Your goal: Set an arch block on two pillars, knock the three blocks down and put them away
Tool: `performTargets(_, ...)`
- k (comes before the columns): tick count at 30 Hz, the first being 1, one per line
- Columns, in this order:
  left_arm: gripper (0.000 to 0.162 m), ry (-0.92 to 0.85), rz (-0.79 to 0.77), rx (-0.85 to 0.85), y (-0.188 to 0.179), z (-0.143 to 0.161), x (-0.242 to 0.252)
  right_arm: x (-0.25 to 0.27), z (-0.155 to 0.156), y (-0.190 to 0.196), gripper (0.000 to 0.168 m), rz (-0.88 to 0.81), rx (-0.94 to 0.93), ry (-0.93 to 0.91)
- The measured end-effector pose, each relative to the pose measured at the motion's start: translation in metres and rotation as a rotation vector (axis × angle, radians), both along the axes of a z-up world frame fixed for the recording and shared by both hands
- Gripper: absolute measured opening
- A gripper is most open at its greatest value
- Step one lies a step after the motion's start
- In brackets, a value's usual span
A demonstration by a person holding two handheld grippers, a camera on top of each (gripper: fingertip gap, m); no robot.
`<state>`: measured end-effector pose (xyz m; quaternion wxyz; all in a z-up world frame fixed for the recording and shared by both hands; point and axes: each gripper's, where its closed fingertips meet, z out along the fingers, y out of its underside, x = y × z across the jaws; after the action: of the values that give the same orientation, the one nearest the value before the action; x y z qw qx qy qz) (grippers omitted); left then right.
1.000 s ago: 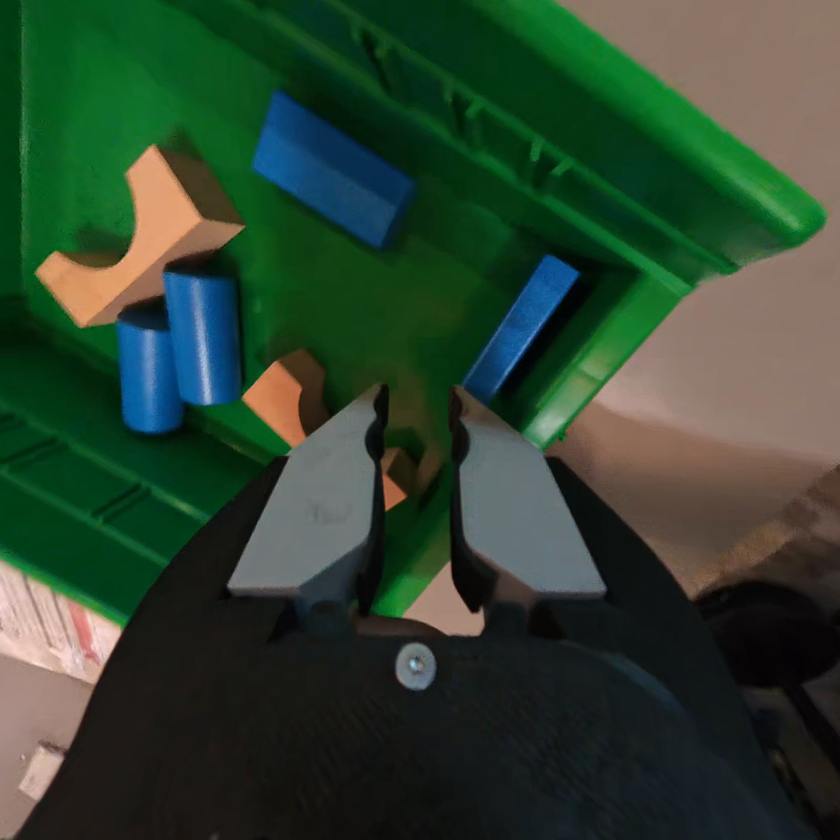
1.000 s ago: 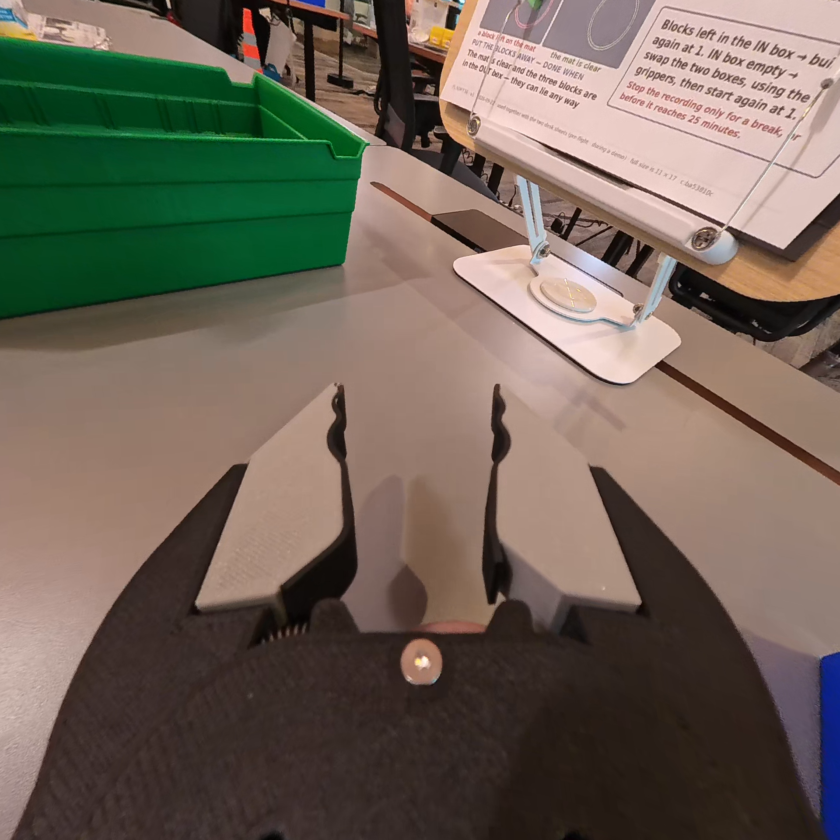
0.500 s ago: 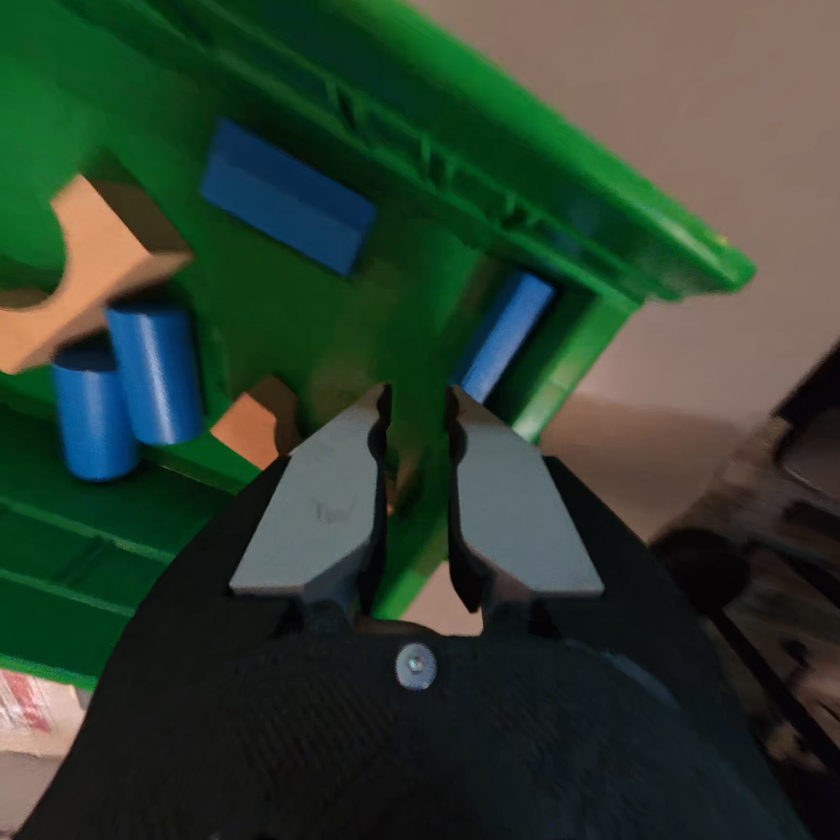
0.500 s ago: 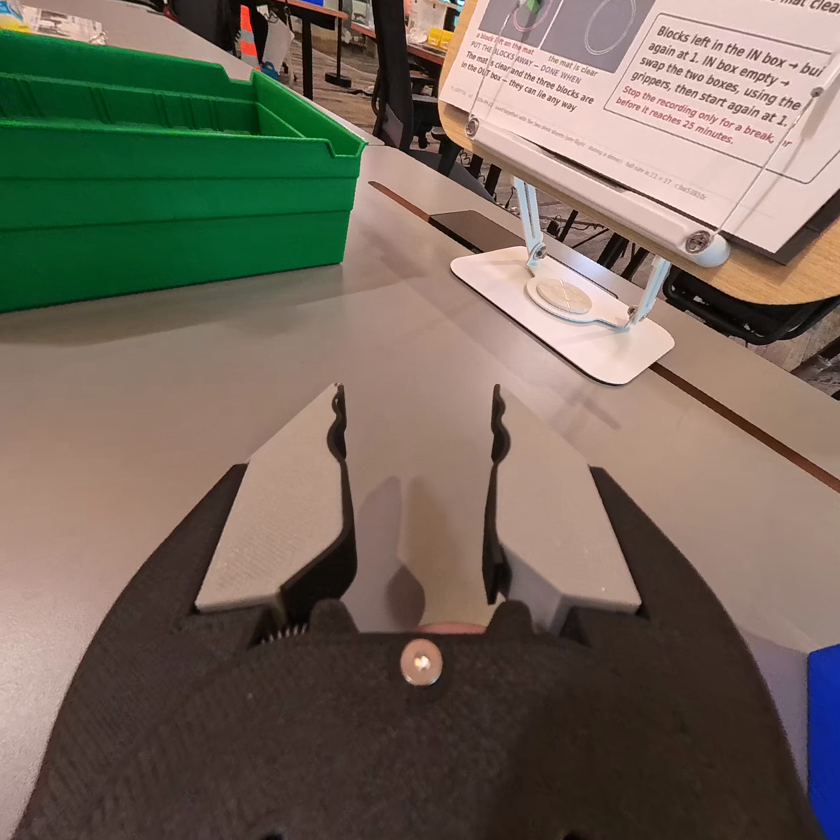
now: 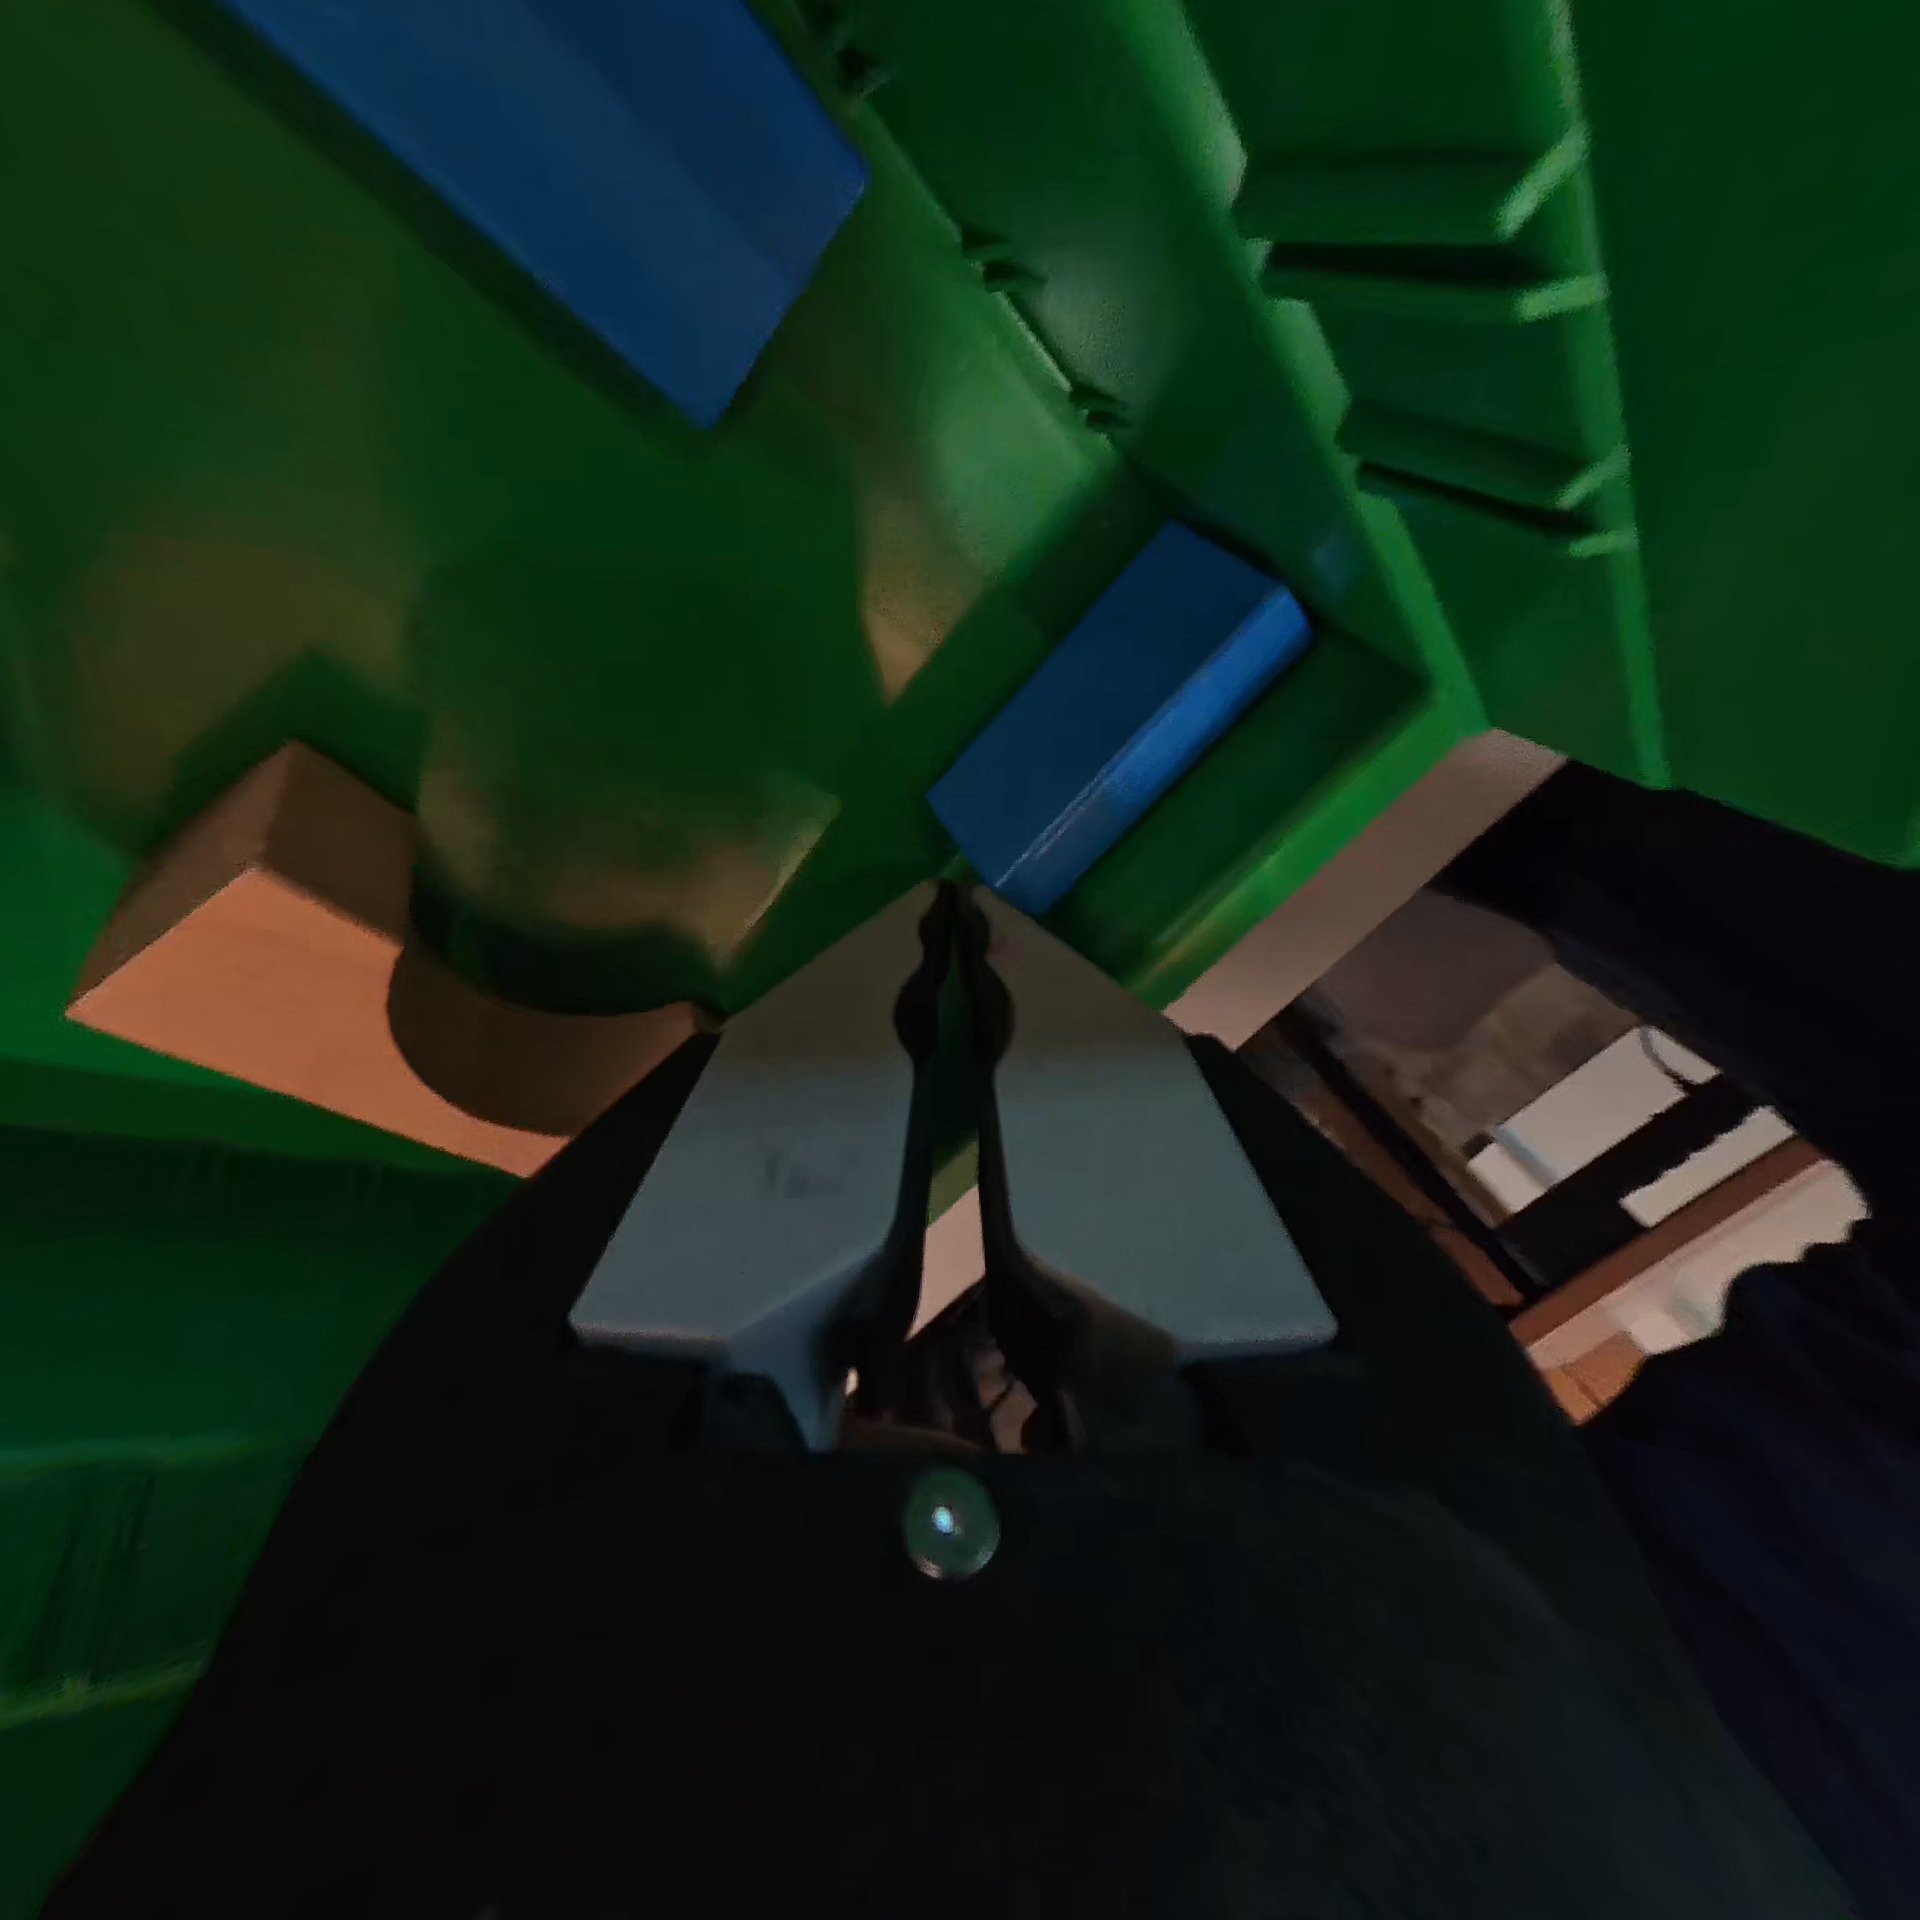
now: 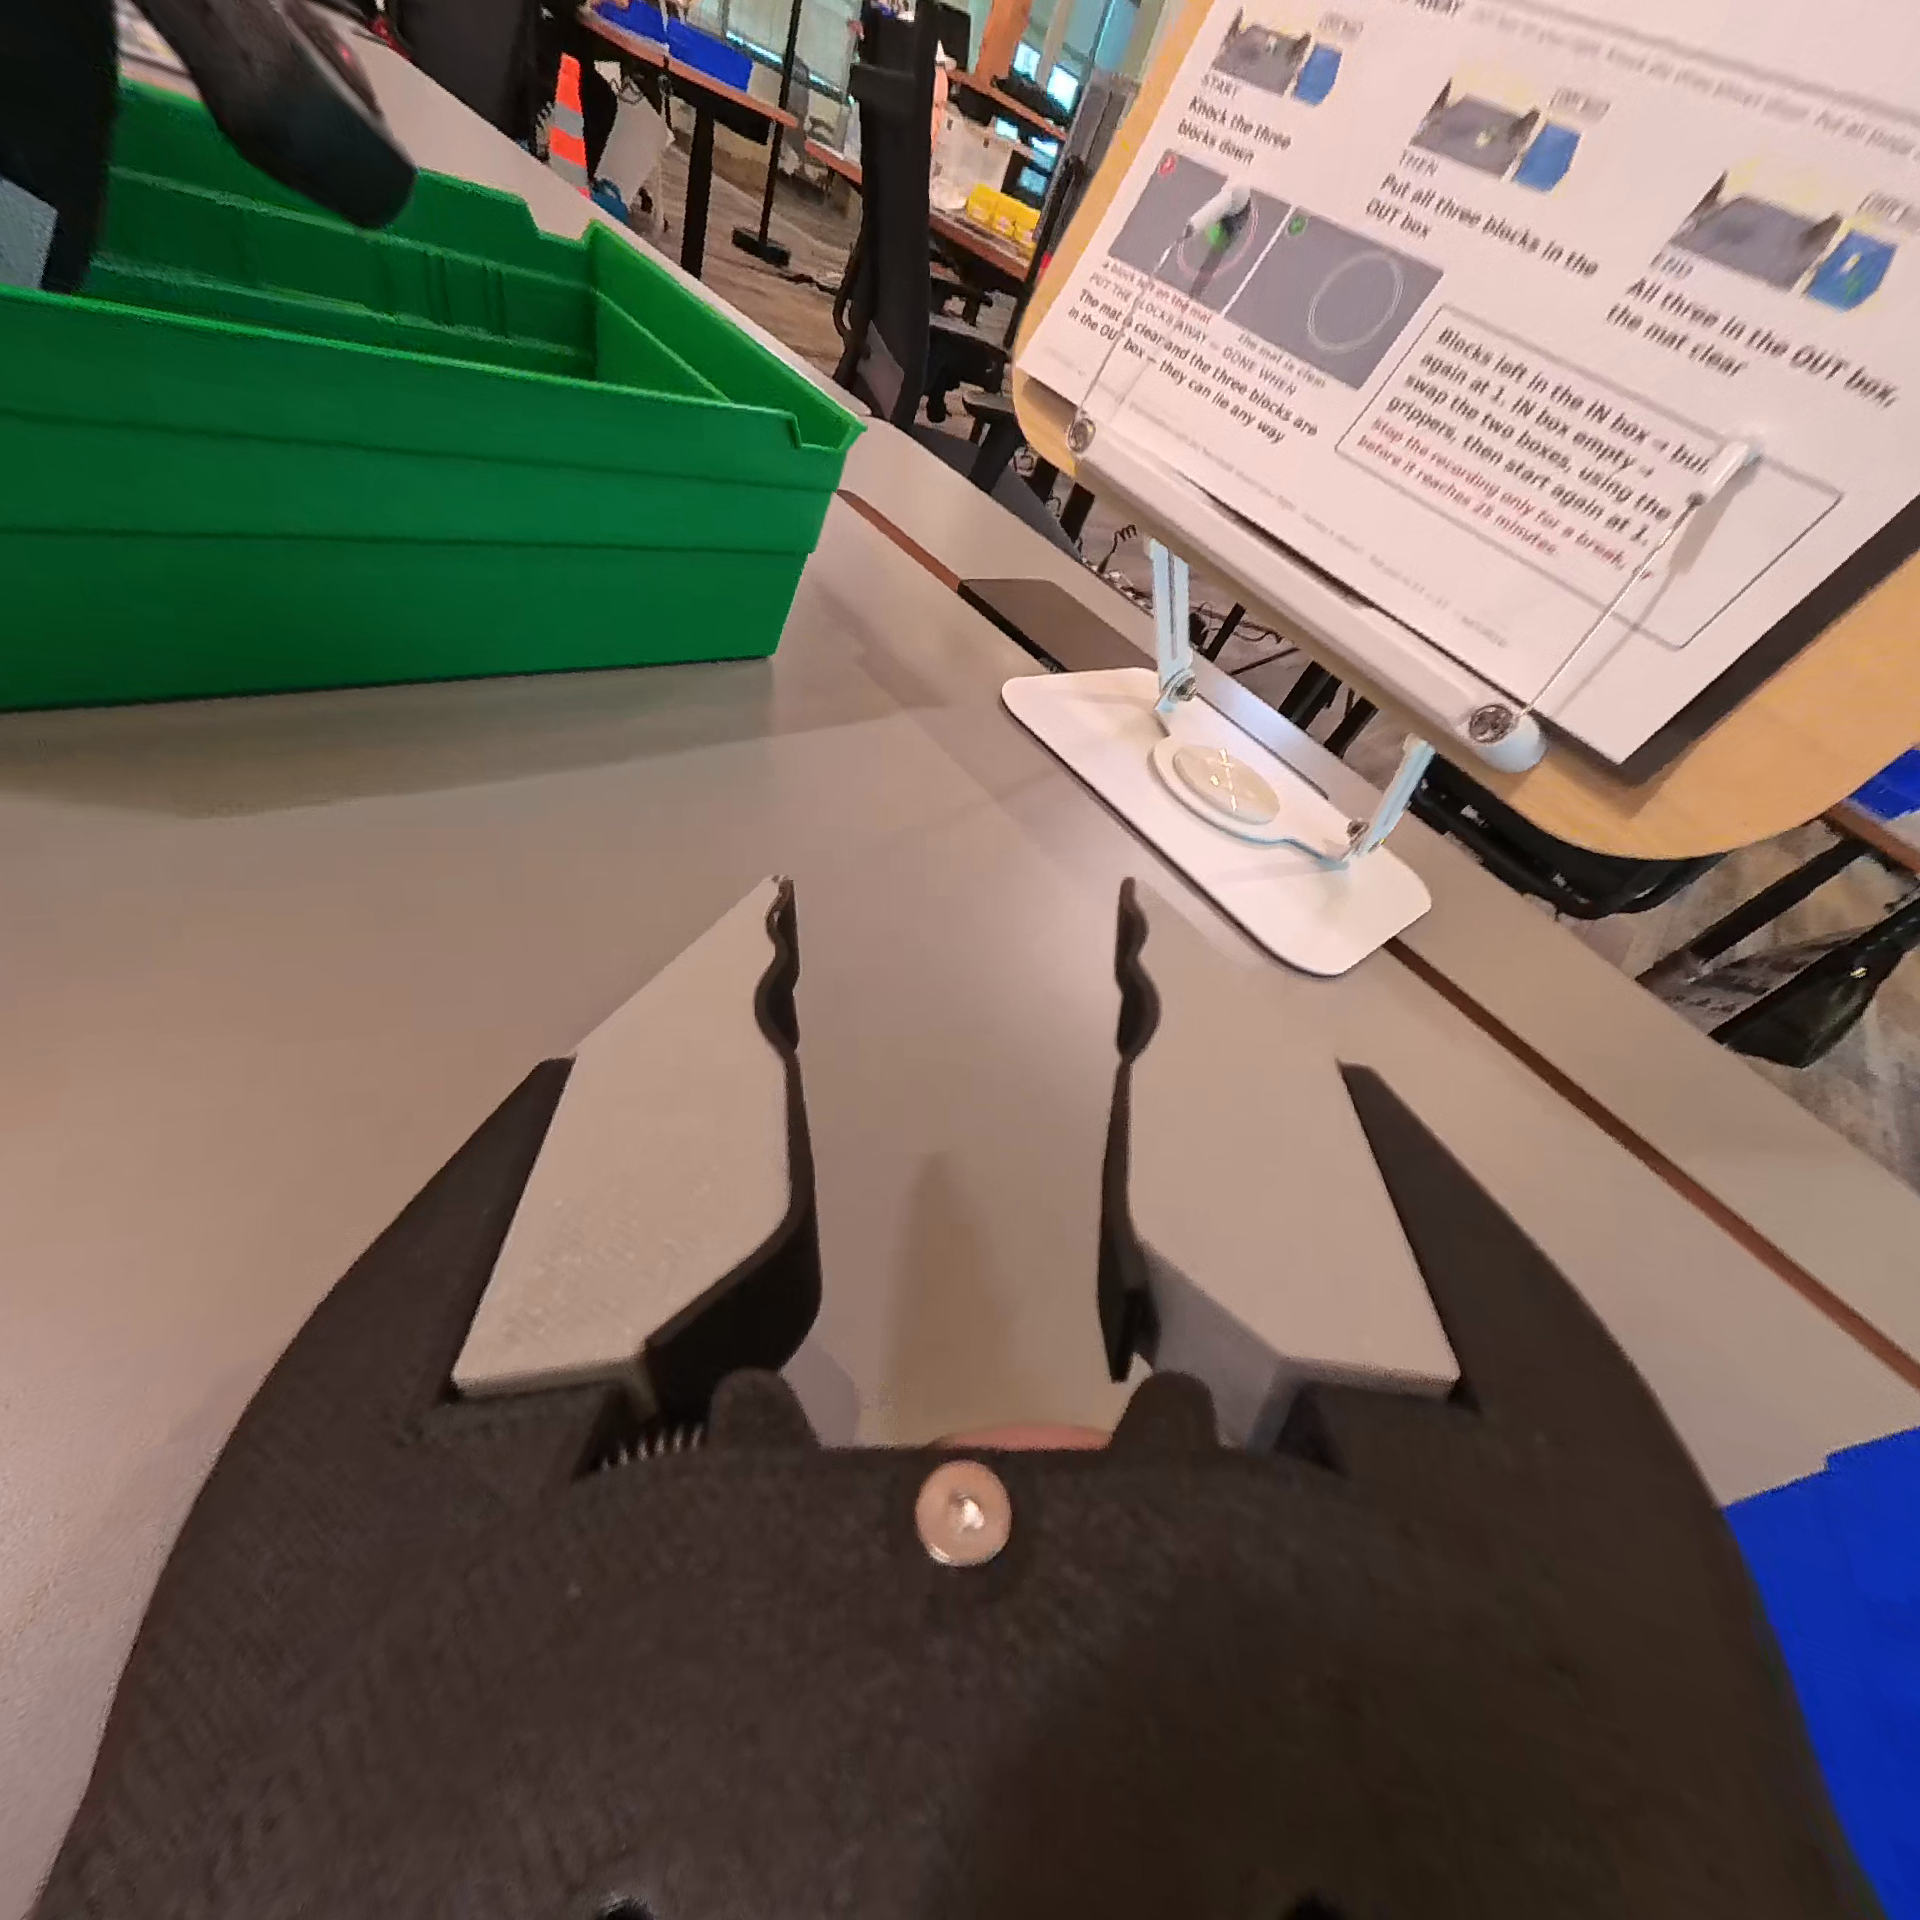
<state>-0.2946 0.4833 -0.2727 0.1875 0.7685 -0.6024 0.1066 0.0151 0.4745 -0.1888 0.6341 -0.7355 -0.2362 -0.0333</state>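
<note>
In the left wrist view my left gripper (image 5: 951, 906) is deep inside the green bin (image 5: 1403, 312), fingertips together, with nothing seen between them. A tan arch block (image 5: 260, 987) lies just left of the tips. A blue rectangular block (image 5: 1112, 727) lies just beyond them in the bin's corner, and another blue block (image 5: 582, 156) lies farther in. In the right wrist view my right gripper (image 6: 954, 894) is open and empty, low over the grey table (image 6: 312, 883). The green bin (image 6: 416, 499) stands at the far left, with the left gripper's dark body (image 6: 291, 114) over it.
A white stand (image 6: 1226, 810) holding a slanted instruction sheet (image 6: 1507, 312) stands on the table ahead and to the right of the right gripper. A blue surface (image 6: 1849, 1621) shows at the lower right edge. Chairs and desks stand beyond the table.
My left gripper has dropped down into the bin close to the blocks, and its fingers have closed. The right gripper has stayed open, its view shifting slightly; the left gripper now shows over the bin.
</note>
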Motion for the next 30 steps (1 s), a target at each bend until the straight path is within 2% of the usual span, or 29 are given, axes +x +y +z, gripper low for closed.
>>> performTargets(2, 0.001, -0.100, 0.038, 0.029, 0.008, 0.002, 0.014, -0.002, 0.003, -0.001, 0.059, 0.006, 0.016, -0.018)
performTargets(3, 0.008, -0.162, 0.062, 0.088, 0.019, 0.005, 0.022, -0.004, 0.003, -0.002, 0.059, 0.012, 0.019, -0.025)
performTargets(5, 0.011, -0.335, 0.111, 0.179, 0.035, 0.019, 0.043, -0.007, 0.003, -0.002, 0.059, 0.020, 0.024, -0.039)
performTargets(6, 0.018, -0.412, 0.138, 0.214, 0.041, 0.030, 0.051, -0.008, 0.003, -0.002, 0.059, 0.024, 0.024, -0.045)
performTargets(8, 0.023, -0.497, 0.167, 0.272, 0.048, 0.045, 0.057, -0.010, 0.002, -0.002, 0.059, 0.030, 0.022, -0.049)
performTargets(11, 0.026, -0.460, 0.103, 0.266, 0.033, 0.047, 0.044, -0.011, 0.003, -0.002, 0.059, 0.031, 0.022, -0.050)
performTargets(16, 0.043, -0.277, -0.028, 0.263, 0.011, 0.020, 0.023, -0.009, 0.005, -0.002, 0.058, 0.026, 0.028, -0.037)
performTargets(22, 0.038, -0.239, -0.108, 0.257, 0.005, -0.003, 0.038, -0.005, 0.007, -0.003, 0.058, 0.015, 0.033, -0.030)
performTargets(26, 0.036, -0.241, -0.212, 0.303, 0.006, -0.005, 0.040, -0.003, 0.009, -0.004, 0.058, 0.013, 0.035, -0.012)
performTargets(28, 0.030, -0.241, -0.239, 0.314, 0.007, -0.003, 0.036, -0.003, 0.009, -0.003, 0.058, 0.016, 0.034, -0.013)
performTargets(30, 0.017, -0.259, -0.236, 0.363, 0.015, 0.003, 0.033, -0.004, 0.010, -0.003, 0.058, 0.017, 0.039, -0.020)
